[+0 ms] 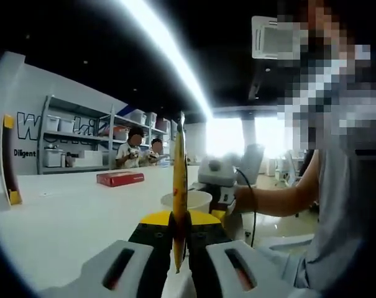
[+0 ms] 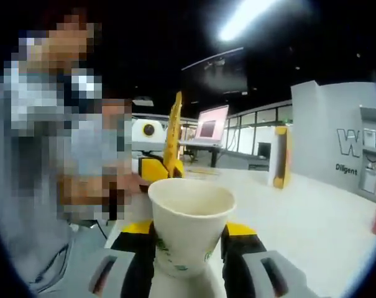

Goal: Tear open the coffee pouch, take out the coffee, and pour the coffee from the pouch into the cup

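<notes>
A thin yellow coffee pouch (image 1: pixel 179 186) stands upright, edge-on, with my left gripper (image 1: pixel 178 242) shut on its lower part. Just behind it is a white paper cup (image 1: pixel 195 200), carried by my right gripper (image 1: pixel 220 185) in a person's hand. In the right gripper view the cup (image 2: pixel 191 223) sits upright between the jaws of my right gripper (image 2: pixel 189 251), its mouth open and its inside looking empty. Beyond the cup's rim the pouch (image 2: pixel 173 133) rises from my left gripper (image 2: pixel 156 169). I cannot tell whether the pouch top is torn.
A white table (image 1: pixel 69 211) stretches away with a red box (image 1: pixel 120 179) on it. A yellow-and-black stand (image 1: pixel 9 162) is at the left edge. Shelves with bins (image 1: pixel 73 139) and two seated people are at the back. The person holding the grippers is close by.
</notes>
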{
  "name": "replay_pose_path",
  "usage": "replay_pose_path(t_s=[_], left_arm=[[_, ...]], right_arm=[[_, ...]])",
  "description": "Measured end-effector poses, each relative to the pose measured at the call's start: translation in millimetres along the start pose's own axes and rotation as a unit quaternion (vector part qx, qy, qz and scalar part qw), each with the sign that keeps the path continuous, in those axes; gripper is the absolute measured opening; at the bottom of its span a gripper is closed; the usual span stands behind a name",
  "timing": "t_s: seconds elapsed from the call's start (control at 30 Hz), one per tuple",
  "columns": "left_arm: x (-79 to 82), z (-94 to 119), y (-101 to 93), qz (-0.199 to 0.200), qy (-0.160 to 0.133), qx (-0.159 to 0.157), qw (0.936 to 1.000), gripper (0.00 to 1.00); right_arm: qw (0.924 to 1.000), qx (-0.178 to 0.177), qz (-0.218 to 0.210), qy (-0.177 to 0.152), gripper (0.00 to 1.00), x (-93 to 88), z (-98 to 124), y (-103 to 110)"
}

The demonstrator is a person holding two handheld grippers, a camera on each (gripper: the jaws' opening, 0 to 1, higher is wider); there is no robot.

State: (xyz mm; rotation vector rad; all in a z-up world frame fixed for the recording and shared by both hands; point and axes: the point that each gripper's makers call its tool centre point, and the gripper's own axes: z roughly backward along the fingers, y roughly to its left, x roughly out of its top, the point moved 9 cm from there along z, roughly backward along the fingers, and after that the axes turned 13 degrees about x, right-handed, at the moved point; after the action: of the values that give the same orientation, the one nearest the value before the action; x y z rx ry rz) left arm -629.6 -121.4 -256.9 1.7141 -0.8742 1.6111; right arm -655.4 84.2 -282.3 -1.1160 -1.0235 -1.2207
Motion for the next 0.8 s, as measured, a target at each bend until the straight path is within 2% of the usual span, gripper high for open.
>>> replay_pose_path(t_s=[0.8], left_arm=[[0.4,0.7,0.8,0.001,-0.003,-0.001,1.0000,0.11]], right_arm=[[0.9999,0.005,-0.002,0.016,0.44,-2.1,-8.2,-7.0]])
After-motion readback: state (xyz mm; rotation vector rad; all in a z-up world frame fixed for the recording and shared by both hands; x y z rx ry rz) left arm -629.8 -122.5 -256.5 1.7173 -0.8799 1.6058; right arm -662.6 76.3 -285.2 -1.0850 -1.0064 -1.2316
